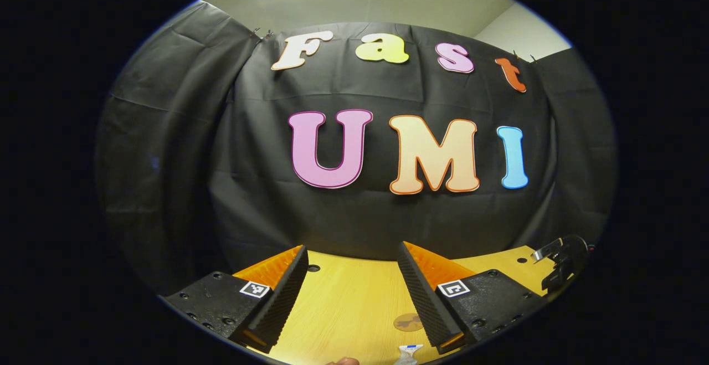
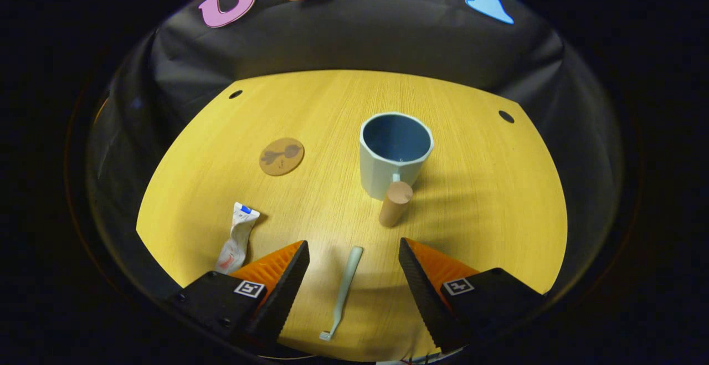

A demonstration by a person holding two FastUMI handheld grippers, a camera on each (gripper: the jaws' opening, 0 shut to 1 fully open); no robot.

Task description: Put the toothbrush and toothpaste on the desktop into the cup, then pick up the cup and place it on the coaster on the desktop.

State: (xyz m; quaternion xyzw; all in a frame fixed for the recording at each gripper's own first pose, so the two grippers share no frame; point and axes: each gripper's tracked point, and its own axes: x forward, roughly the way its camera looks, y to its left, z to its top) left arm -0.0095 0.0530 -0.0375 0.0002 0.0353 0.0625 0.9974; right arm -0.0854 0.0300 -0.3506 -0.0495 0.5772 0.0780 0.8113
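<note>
Right gripper view: right tool (image 2: 353, 268) hangs above the worktop (image 2: 471, 215) with its fingers spread wide, holding nothing, touching nothing. The toothbrush (image 2: 343, 290) lies flat on the wood directly between the two fingers, handle pointing away toward the cup (image 2: 394, 152), head end nearest the camera. The cup stands upright and empty, further off; its handle (image 2: 395, 203) sticks out toward the tool. The toothpaste (image 2: 237, 236), a crumpled tube, lies near the left finger, apart from the brush. The coaster (image 2: 282, 156) sits bare, left of the cup and well apart from it.

Left gripper view: left tool (image 1: 353, 276) is also wide open and empty, aimed mostly at the booth wall, with the coaster (image 1: 408, 322) and one end of the toothpaste (image 1: 408, 353) low between its fingers.

Judgement: nothing is in the cup yet; the first pick looks to be the toothbrush.

Risks:
- Brush is thin and lies flat, so the fingers may scrape the worktop or close over it and miss.
- A pinch near one end could let it swing, so it catches the cup rim on entry.
- The cup handle juts toward the approach path; a knock could shift or tip the cup.
- The limp tube may fold when gripped.
</note>
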